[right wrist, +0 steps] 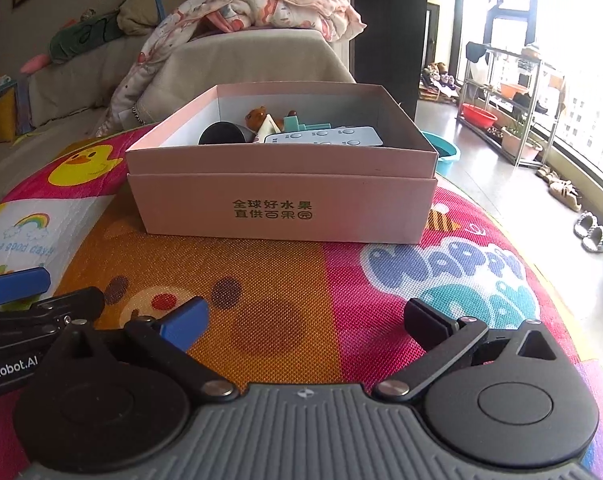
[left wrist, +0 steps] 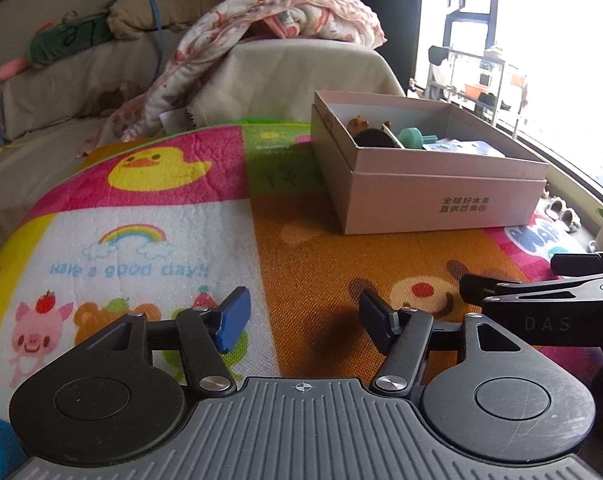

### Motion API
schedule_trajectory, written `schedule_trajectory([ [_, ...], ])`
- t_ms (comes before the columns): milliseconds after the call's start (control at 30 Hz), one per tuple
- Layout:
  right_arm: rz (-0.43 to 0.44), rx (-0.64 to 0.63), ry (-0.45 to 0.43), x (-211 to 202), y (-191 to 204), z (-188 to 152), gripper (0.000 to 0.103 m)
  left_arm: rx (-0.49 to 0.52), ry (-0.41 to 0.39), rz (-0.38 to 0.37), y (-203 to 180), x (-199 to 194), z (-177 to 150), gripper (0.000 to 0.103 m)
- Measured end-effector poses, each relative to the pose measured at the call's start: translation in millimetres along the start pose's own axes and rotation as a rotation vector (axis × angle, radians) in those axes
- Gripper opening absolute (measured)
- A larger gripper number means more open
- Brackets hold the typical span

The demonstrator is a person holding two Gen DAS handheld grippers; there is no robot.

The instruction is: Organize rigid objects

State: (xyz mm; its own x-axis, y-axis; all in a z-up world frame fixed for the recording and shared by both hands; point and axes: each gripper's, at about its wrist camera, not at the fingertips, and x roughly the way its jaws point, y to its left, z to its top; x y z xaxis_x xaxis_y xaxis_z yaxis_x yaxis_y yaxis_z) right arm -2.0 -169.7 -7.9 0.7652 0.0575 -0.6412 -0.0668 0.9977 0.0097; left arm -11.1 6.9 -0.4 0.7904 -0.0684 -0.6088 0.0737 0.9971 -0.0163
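A pink cardboard box (right wrist: 285,208) stands on the colourful play mat (right wrist: 341,280), straight ahead in the right wrist view and at the right back in the left wrist view (left wrist: 441,196). Inside lie a brown bear figure (right wrist: 258,117), a black round object (right wrist: 221,134), a teal plastic piece (right wrist: 301,125) and a white remote control (right wrist: 321,136). My left gripper (left wrist: 305,316) is open and empty above the mat. My right gripper (right wrist: 309,322) is open and empty, a short way in front of the box. Each gripper shows at the edge of the other's view.
A covered sofa (left wrist: 293,68) with a patterned blanket (left wrist: 269,16) and a green plush toy (left wrist: 69,40) stands behind the mat. To the right are a teal basin (right wrist: 445,154), a metal rack (right wrist: 501,112), slippers (right wrist: 591,232) and a large window.
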Motion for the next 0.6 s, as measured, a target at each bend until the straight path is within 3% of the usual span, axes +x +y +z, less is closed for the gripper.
schedule_trajectory([
  [600,0.003,0.004,-0.003,0.3,-0.4,-0.6,0.103,0.004,-0.002,0.012,-2.2,3.2,2.0,0.068],
])
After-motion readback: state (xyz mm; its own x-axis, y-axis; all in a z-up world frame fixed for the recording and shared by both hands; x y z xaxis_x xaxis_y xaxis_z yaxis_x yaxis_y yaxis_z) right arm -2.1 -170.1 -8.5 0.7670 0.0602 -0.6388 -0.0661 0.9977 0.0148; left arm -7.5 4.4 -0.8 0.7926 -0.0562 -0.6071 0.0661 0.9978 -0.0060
